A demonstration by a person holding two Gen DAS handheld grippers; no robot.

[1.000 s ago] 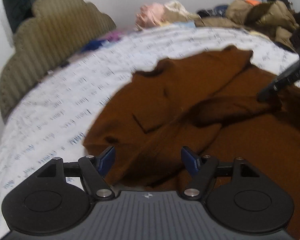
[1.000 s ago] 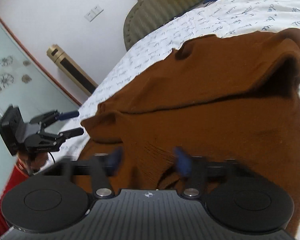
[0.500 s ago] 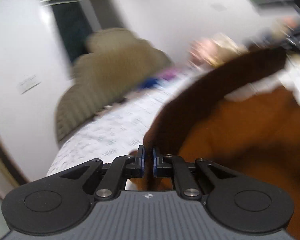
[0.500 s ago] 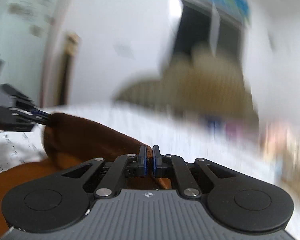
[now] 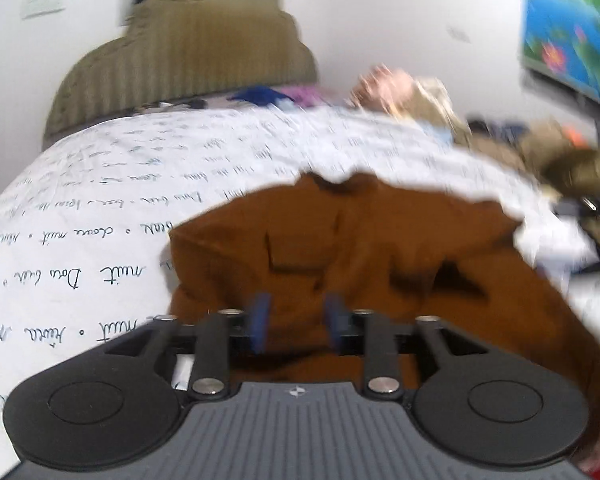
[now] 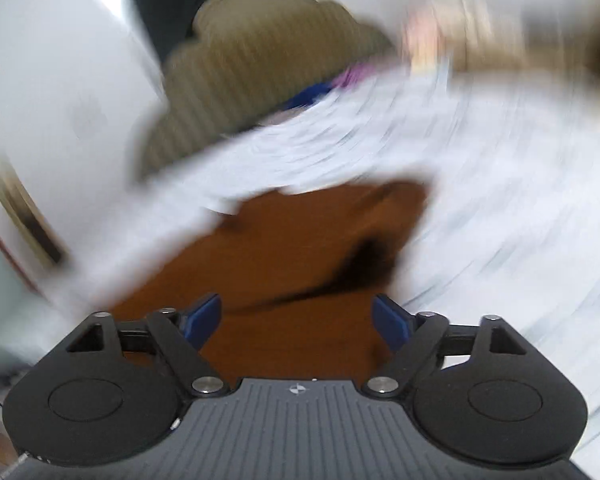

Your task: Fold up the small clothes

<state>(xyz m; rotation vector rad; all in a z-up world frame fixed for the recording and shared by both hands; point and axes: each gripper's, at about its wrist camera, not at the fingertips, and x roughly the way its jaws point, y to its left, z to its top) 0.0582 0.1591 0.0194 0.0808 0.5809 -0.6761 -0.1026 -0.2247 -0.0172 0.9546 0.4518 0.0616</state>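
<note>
A brown knit garment (image 5: pixel 340 248) lies bunched and folded over on the white bed sheet (image 5: pixel 100 208) printed with handwriting. My left gripper (image 5: pixel 298 312) hovers just over its near edge with the blue pads parted and nothing between them. The garment also shows in the right wrist view (image 6: pixel 280 260), blurred. My right gripper (image 6: pixel 298 316) is wide open above its near part and holds nothing.
An olive ribbed headboard (image 5: pixel 188 52) stands at the far end of the bed. Piles of other clothes (image 5: pixel 412 88) lie at the far right of the bed. A colourful picture (image 5: pixel 572 20) hangs on the right wall. Both views are motion-blurred.
Both grippers were shut on the brown garment and lifting it half a second ago. Now both have opened and the garment lies dropped on the bed.
</note>
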